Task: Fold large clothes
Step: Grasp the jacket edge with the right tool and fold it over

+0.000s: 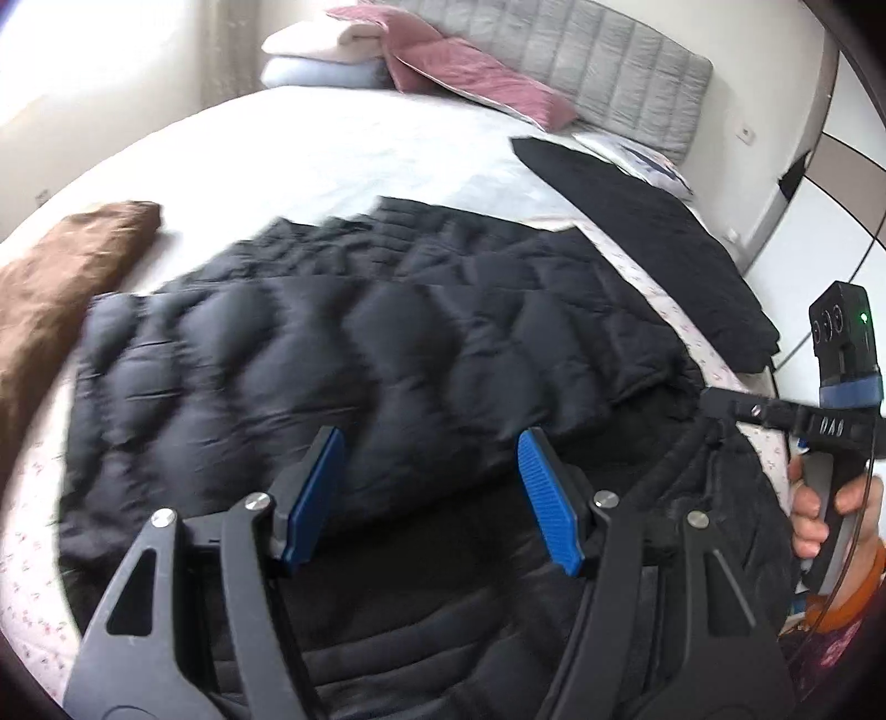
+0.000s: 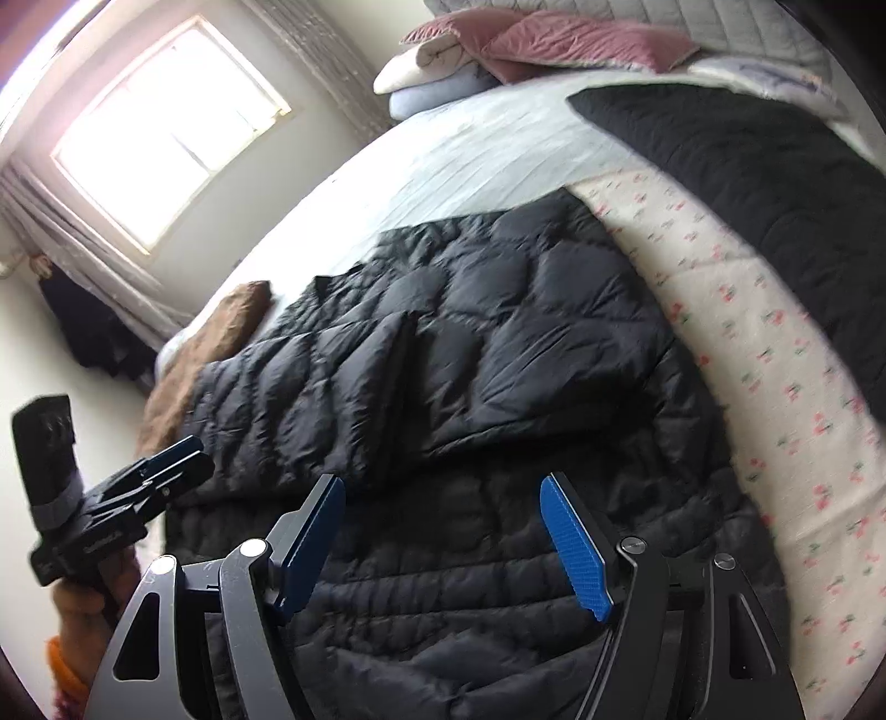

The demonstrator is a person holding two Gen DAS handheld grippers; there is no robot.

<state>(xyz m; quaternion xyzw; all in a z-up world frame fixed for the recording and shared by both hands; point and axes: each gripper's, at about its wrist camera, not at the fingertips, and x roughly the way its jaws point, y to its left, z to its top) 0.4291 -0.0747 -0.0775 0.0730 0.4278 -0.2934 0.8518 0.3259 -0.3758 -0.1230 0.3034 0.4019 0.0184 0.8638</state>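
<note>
Both grippers are off the fabric right now. Left gripper (image 1: pixel 432 487), the black one with ribbed blue pads (image 1: pixel 545 498), has its jaws spread apart over the black quilted puffer jacket (image 1: pixel 343 354), nothing pinched between them. Right gripper (image 2: pixel 446 531) looks the same: jaws wide, just jacket visible below through the gap, pads not pressing on anything.

The jacket itself is laid out flat across the bed's white floral sheet (image 2: pixel 775 354), taking up most of the near half of the mattress. One padded panel is folded over on top of the body, so there's a clear flap edge running across the middle. Near the lower right of the left wrist view there's a darker fuzzy bit, maybe the hood or collar, hard to say with the blur.

Other stuff on the bed: a crumpled brown cloth (image 1: pixel 61 271) just beside the jacket's far-left end, a flat black quilted blanket (image 2: pixel 747 144) well apart on the other side, and pink and white pillows (image 1: pixel 387 50) up against the grey padded headboard (image 1: pixel 609 61). A bright window (image 2: pixel 166 127) is off to the left.

A hand (image 1: pixel 814 515) grips the right tool's handle.
</note>
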